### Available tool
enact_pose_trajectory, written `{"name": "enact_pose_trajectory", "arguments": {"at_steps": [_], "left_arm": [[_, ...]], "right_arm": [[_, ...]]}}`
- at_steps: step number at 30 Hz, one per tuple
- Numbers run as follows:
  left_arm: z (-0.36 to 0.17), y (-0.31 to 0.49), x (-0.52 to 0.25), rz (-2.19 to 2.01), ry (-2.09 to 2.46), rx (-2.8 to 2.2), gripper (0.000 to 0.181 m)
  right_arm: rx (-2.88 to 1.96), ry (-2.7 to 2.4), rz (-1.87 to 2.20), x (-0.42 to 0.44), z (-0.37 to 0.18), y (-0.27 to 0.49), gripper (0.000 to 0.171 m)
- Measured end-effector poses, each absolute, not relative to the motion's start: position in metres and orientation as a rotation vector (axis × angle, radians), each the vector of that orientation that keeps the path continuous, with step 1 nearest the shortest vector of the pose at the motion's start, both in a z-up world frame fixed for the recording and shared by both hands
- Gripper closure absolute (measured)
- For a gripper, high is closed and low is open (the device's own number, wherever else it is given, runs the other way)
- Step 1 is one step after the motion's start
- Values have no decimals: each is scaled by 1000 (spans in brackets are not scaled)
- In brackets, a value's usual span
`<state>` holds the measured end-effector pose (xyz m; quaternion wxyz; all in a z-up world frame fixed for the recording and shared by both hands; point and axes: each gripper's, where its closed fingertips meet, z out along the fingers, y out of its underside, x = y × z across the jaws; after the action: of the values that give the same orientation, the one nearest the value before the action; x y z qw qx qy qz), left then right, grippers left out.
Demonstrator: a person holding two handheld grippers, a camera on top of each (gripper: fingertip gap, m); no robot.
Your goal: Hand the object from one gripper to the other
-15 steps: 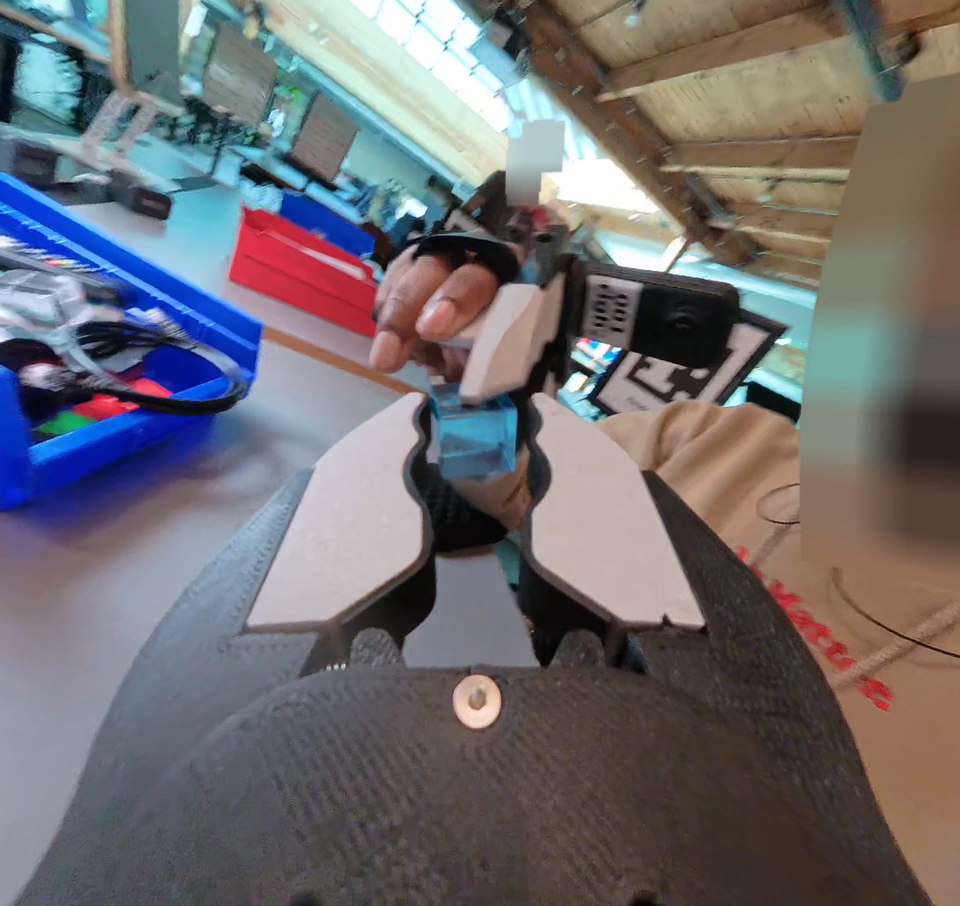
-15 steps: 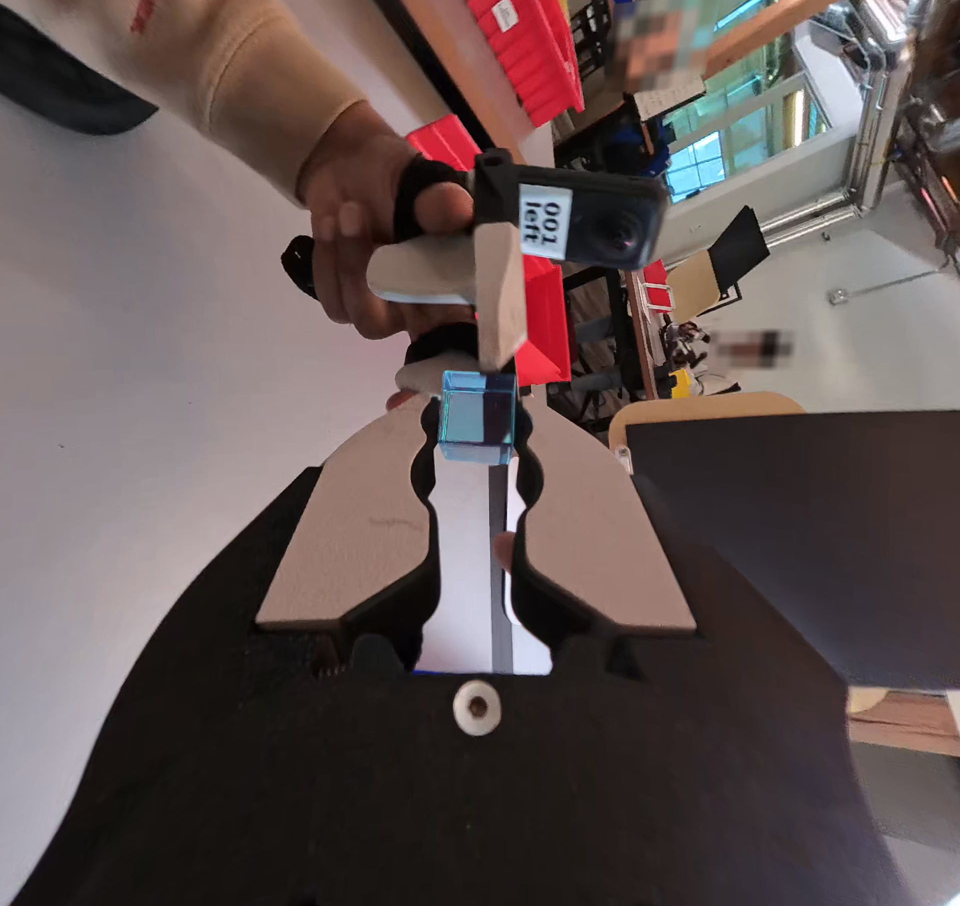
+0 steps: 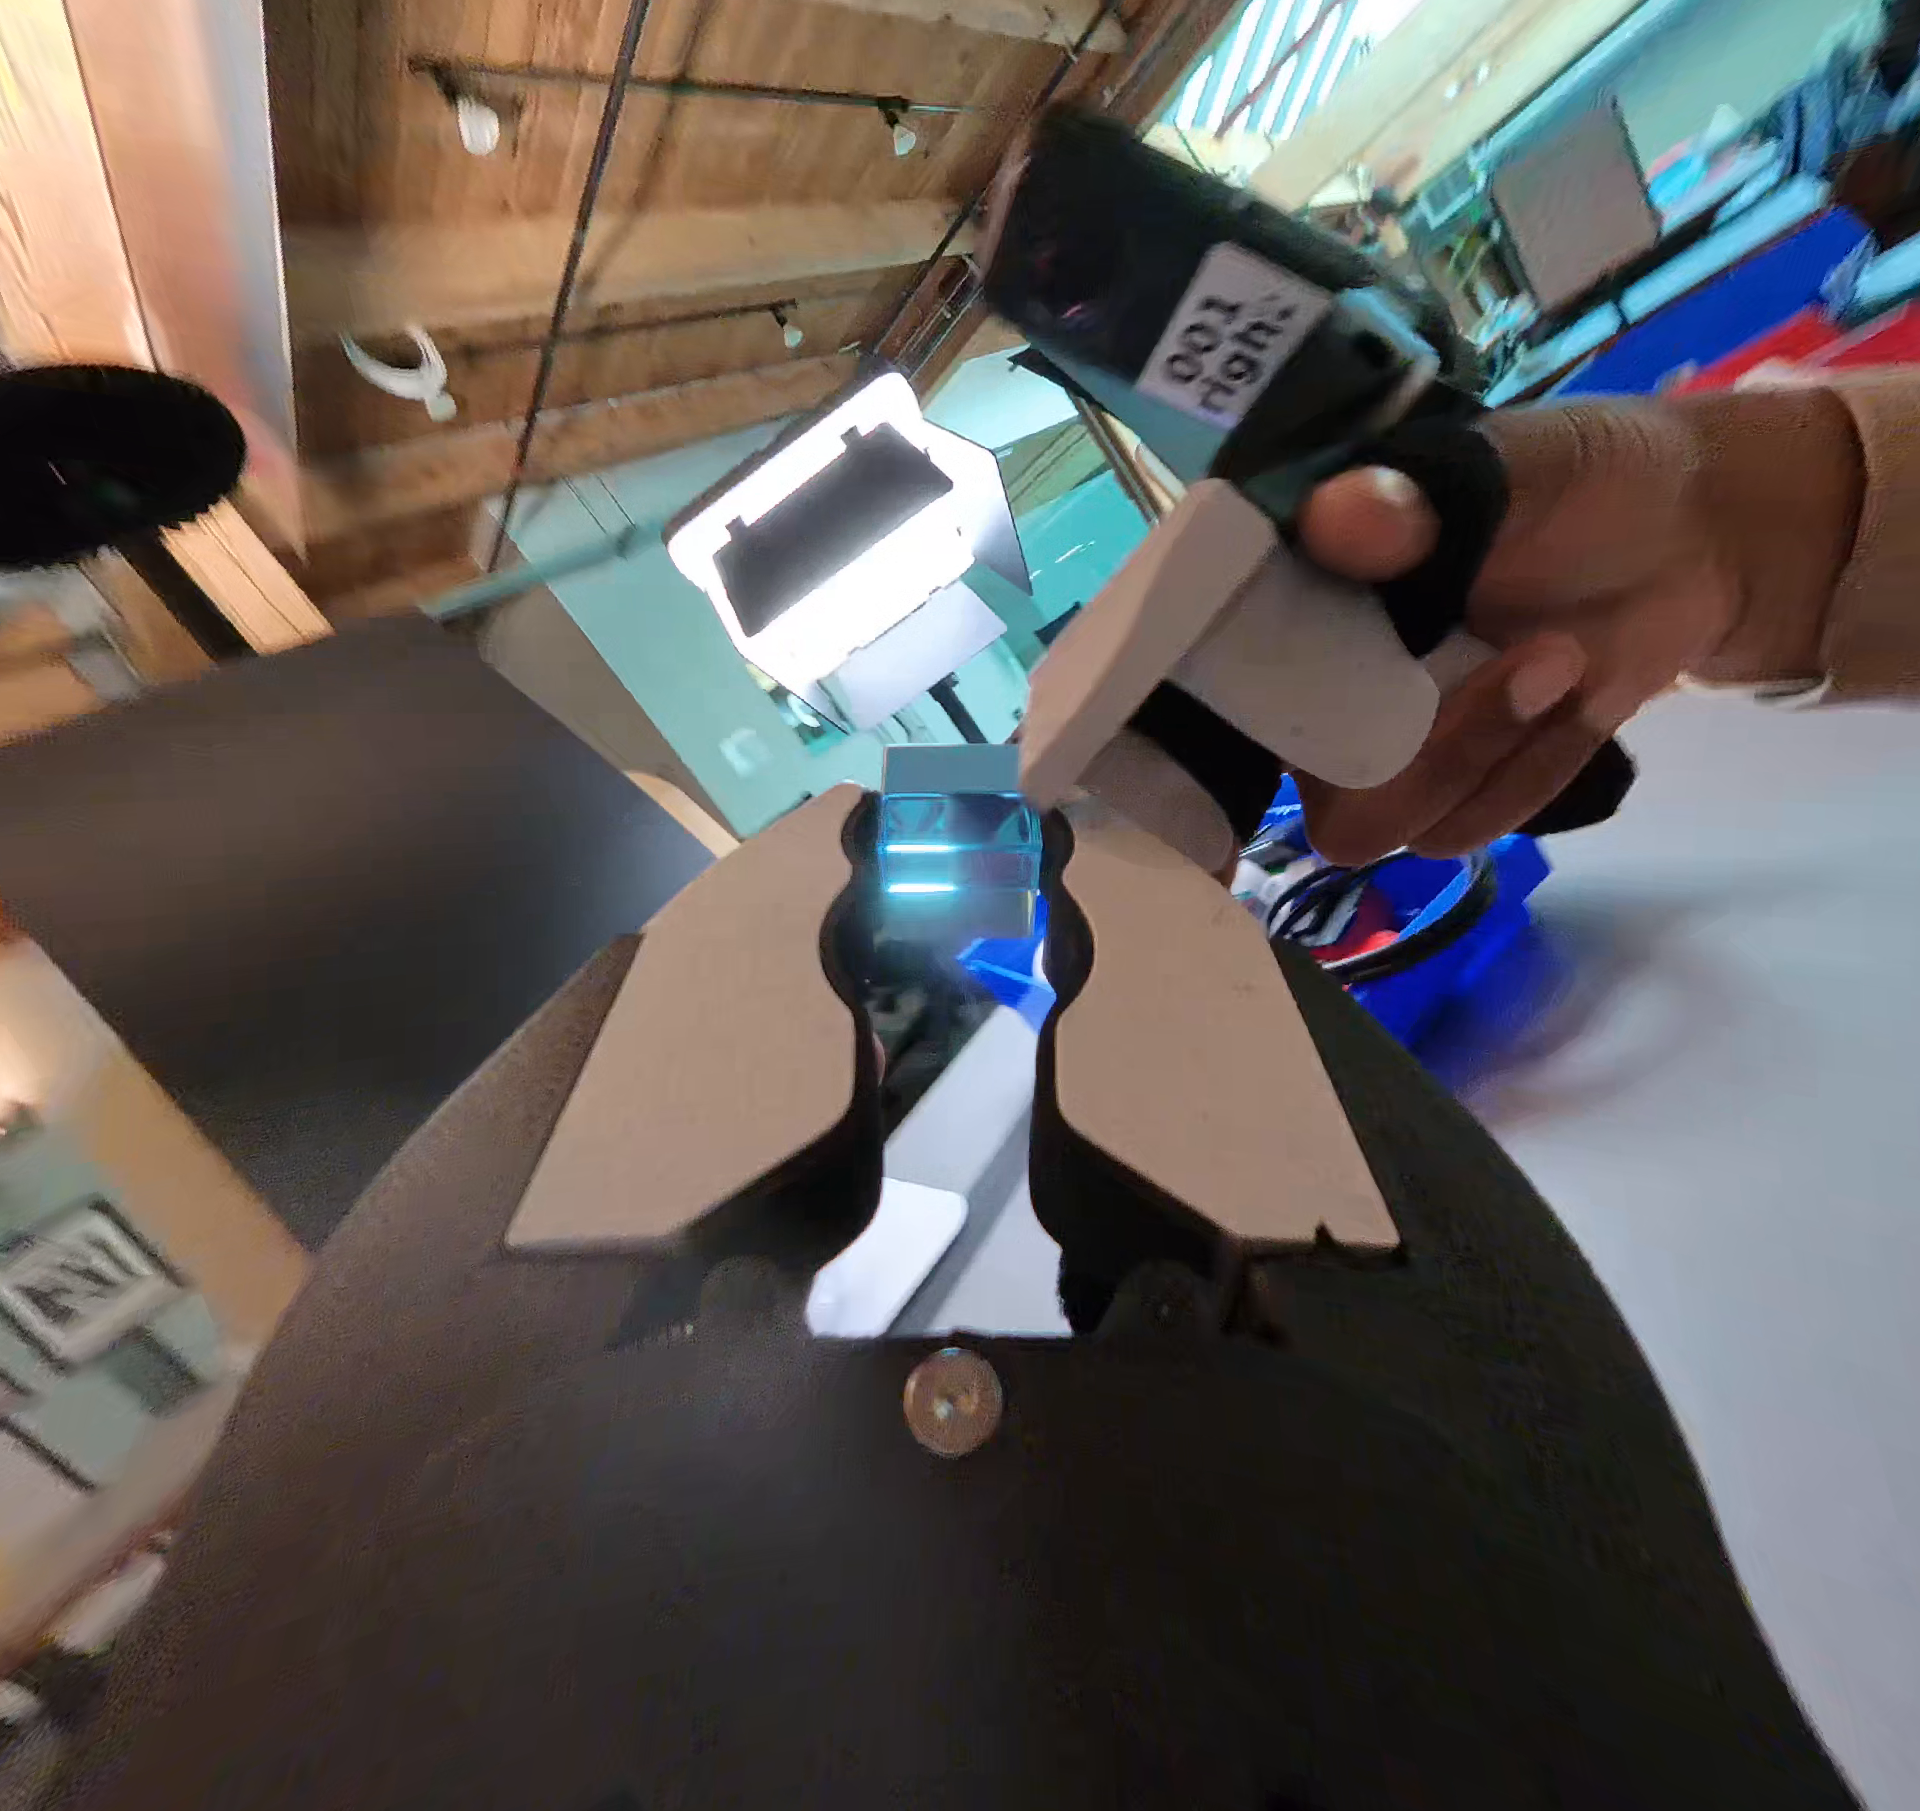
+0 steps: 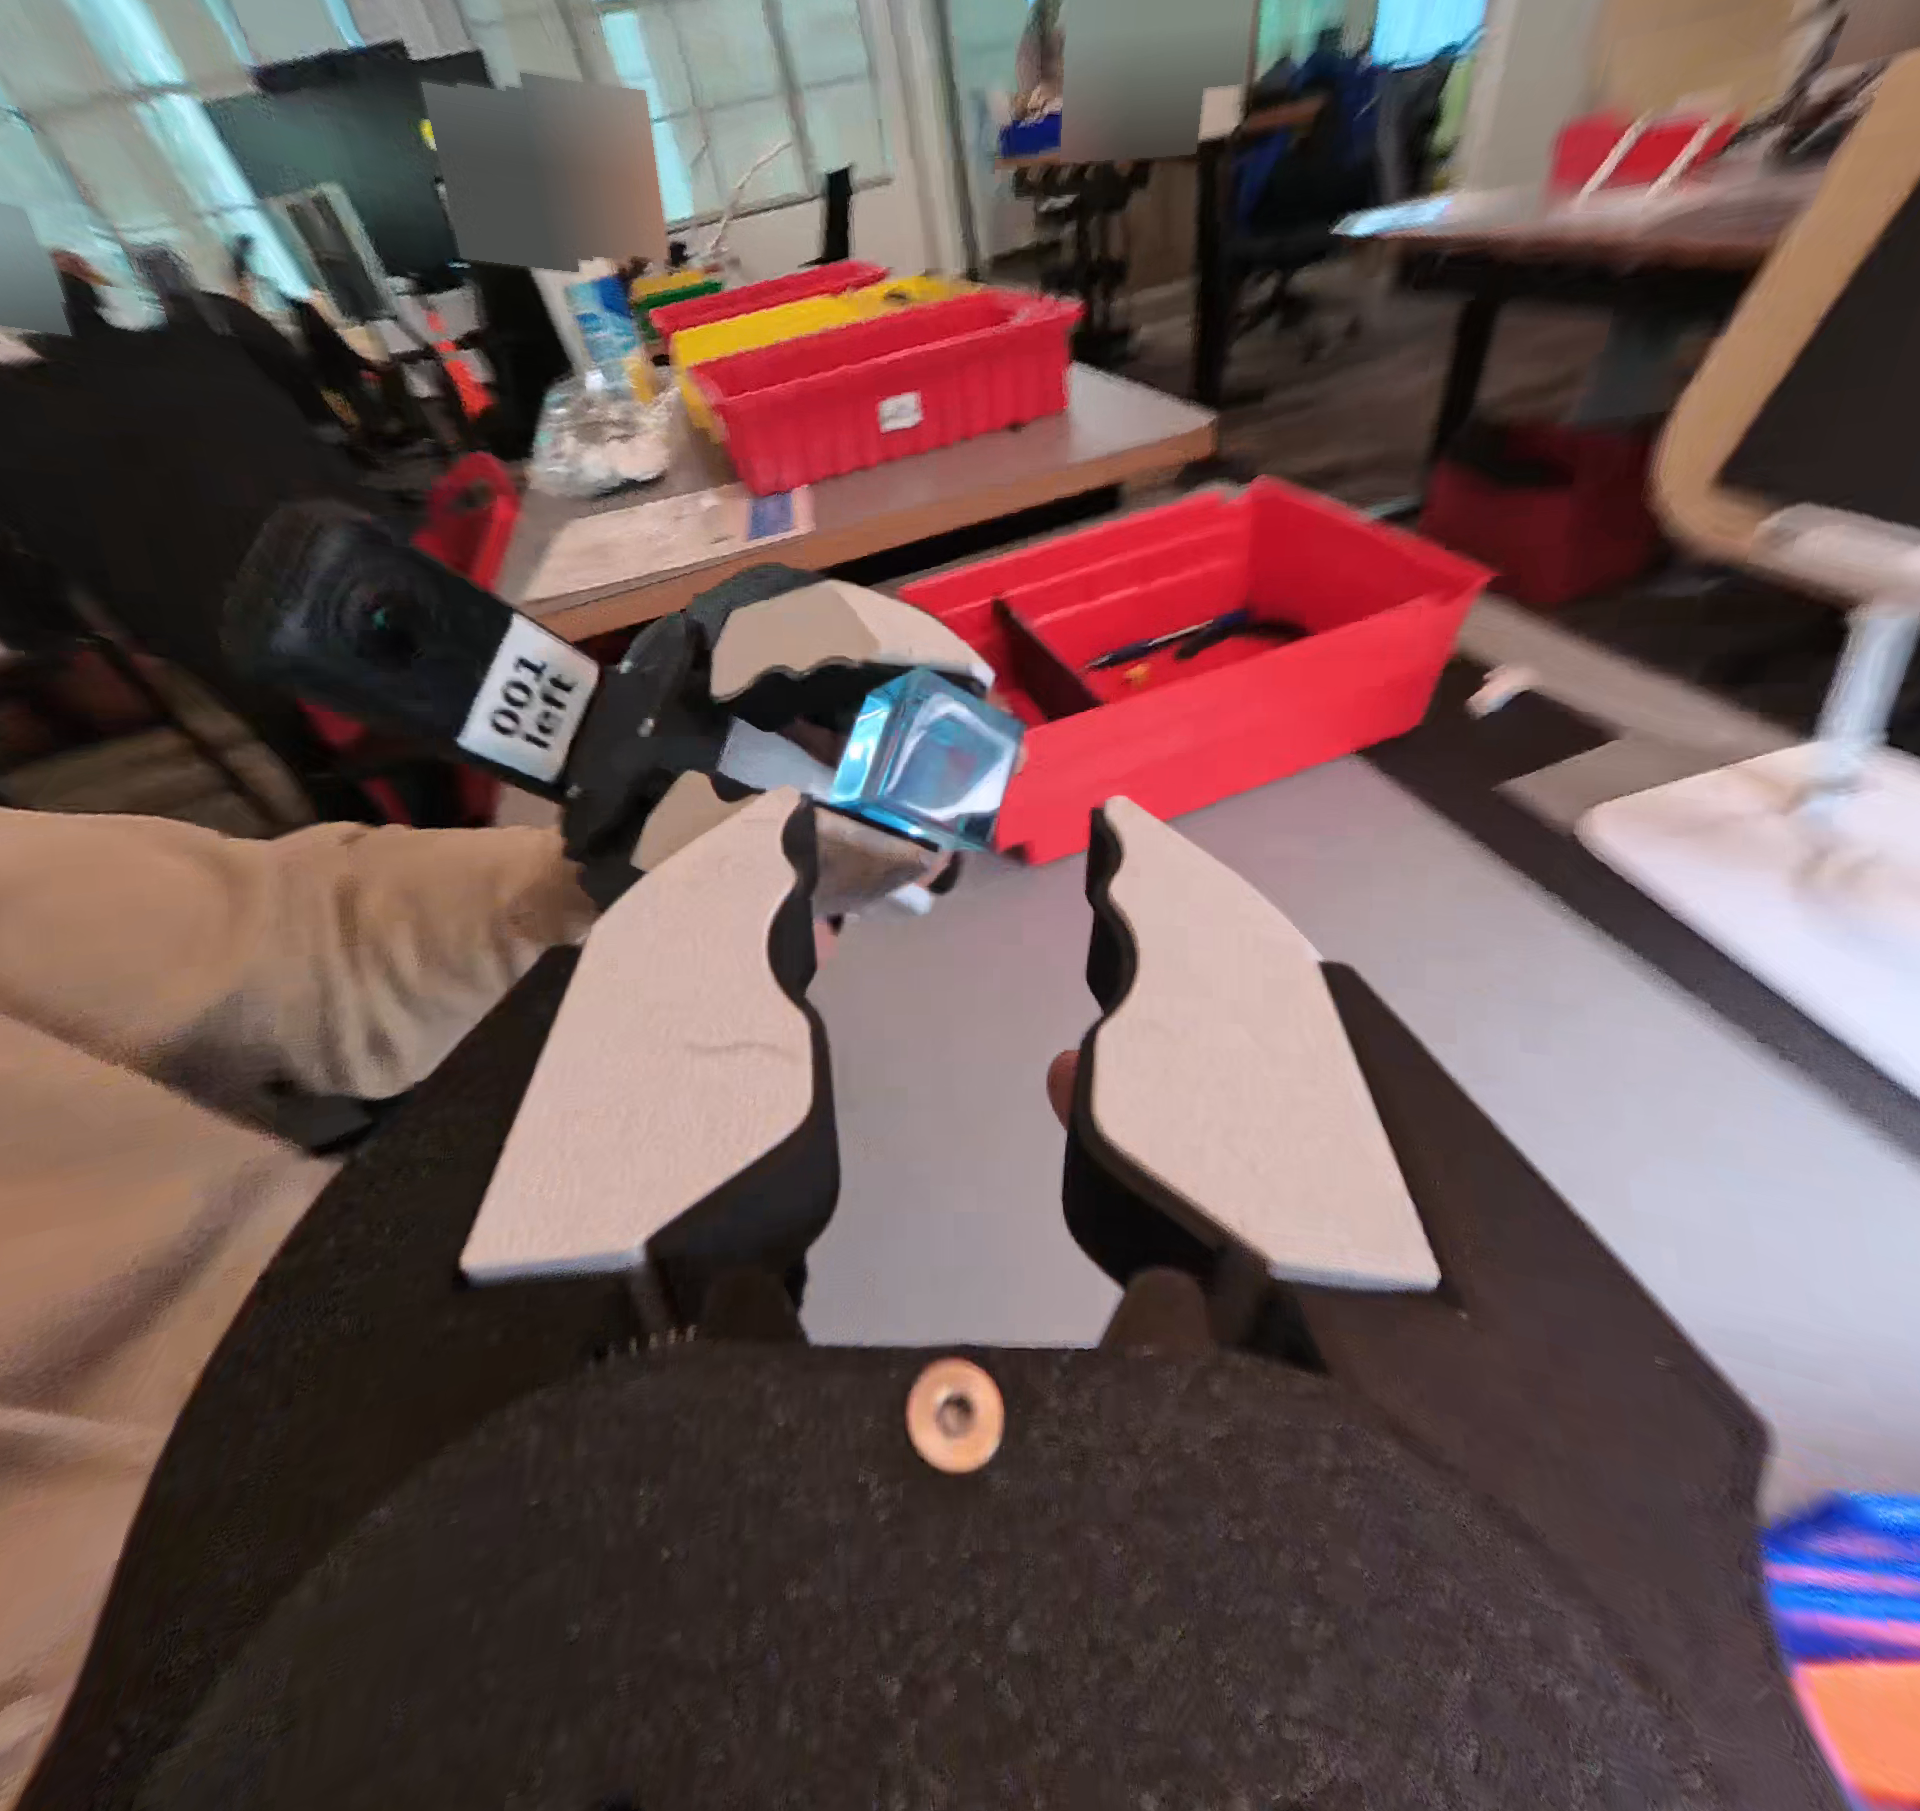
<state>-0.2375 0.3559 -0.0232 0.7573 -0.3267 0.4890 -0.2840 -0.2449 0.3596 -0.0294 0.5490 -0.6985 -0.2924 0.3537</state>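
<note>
Blue clear cube [image 3: 958,852] clamped at tips of left gripper [image 3: 956,862], held in air above bench [image 3: 1714,1086]. Right gripper [image 4: 948,862] jaws parted, empty, just beside cube [image 4: 925,759], tips not touching. Red bin [image 4: 1236,660] behind on floor.

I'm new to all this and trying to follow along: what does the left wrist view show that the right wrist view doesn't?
Only the left wrist view shows the wooden ceiling, a bright lamp and a blue bin holding cables. Only the right wrist view shows the red bins, windows and the floor. Both show the clear blue cube gripped by the left tool, and the right tool open nearby.
</note>
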Motion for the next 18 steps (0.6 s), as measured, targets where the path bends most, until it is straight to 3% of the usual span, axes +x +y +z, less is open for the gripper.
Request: {"name": "enact_pose_trajectory", "arguments": {"at_steps": [2, 5, 11, 14, 18], "left_arm": [[-27, 348, -234, -491, 1087, -623, 152], [-30, 347, -234, -515, 1129, -619, 148], [-19, 394, -256, -852, 988, -923, 147], [-21, 422, -268, -880, 924, -1085, 151], [-22, 438, -277, -861, 880, -1142, 152]], "right_arm": [[-1681, -702, 1010, -259, -37, 353, 135], [-1672, -739, 996, -256, -37, 353, 139], [-1681, -695, 231, -153, -28, 389, 141], [-1917, -624, -122, -68, -69, 408, 141], [-2230, -644, -190, -23, -146, 416, 141]]}}
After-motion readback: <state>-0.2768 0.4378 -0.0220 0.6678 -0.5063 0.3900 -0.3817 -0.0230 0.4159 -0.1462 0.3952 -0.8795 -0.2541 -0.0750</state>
